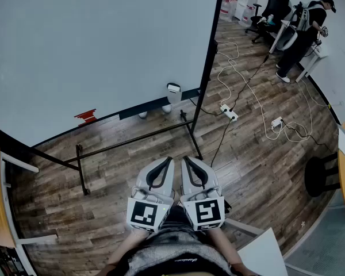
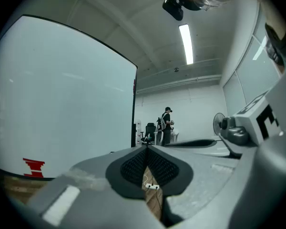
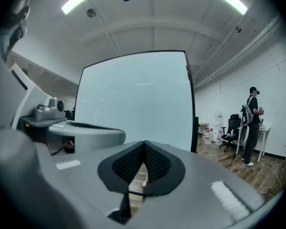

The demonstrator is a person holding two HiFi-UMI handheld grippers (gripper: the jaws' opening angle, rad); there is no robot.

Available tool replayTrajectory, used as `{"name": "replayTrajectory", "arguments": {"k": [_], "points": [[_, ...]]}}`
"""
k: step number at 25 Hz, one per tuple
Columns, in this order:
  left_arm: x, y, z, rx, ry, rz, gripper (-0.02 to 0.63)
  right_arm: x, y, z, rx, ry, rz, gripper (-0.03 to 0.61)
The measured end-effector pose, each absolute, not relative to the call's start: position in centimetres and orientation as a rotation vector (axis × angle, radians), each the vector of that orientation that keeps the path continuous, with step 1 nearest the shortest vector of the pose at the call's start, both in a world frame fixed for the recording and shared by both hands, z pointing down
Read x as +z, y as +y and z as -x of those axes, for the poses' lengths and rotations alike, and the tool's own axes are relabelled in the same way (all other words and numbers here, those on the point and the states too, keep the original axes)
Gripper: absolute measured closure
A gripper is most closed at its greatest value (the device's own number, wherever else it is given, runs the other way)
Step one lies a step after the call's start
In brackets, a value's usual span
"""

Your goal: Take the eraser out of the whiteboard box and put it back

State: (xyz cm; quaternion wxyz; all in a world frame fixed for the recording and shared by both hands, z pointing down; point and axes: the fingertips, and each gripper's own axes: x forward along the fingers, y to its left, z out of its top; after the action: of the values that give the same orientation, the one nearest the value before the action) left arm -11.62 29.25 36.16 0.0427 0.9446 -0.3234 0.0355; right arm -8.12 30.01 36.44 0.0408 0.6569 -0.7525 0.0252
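While both grippers sit side by side close to the person's body, pointing level toward the whiteboard (image 1: 92, 45), the task has not begun. The left gripper (image 1: 166, 161) has its jaws tip to tip with nothing between them; only the wooden floor (image 1: 259, 165) shows through the gap behind the pads. The right gripper (image 1: 187, 160), just beside it, is likewise closed and empty.

Far ahead, a small white box (image 1: 173, 92) hangs at the whiteboard's lower edge near its right post. This is most likely the whiteboard box, and the eraser is probably inside it, though the eraser itself cannot be made out from here. A red mark (image 1: 86, 116) sits farther left on the board; what it is cannot be told.

The step in hand looks like the approach. The next move calls for walking nearer, bringing one gripper up to the box, and parting its jaws before reaching in. Cables and a power strip (image 1: 229, 112) lie on the floor to the right, worth stepping clear of.
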Motion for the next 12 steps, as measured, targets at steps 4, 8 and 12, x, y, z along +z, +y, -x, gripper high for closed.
{"name": "replayTrajectory", "arguments": {"k": [4, 8, 12], "points": [[36.5, 29.0, 10.9, 0.137, -0.972, -2.944, 0.612, 36.5, 30.0, 7.5, 0.070, -2.303, -2.020, 0.578], [36.9, 29.3, 10.6, 0.118, -0.983, -2.878, 0.612, 36.6, 30.2, 7.2, 0.099, -2.322, -2.011, 0.578], [37.3, 29.3, 10.3, 0.128, -1.006, -2.887, 0.612, 36.9, 30.3, 6.8, 0.100, -2.335, -1.987, 0.578]]}}
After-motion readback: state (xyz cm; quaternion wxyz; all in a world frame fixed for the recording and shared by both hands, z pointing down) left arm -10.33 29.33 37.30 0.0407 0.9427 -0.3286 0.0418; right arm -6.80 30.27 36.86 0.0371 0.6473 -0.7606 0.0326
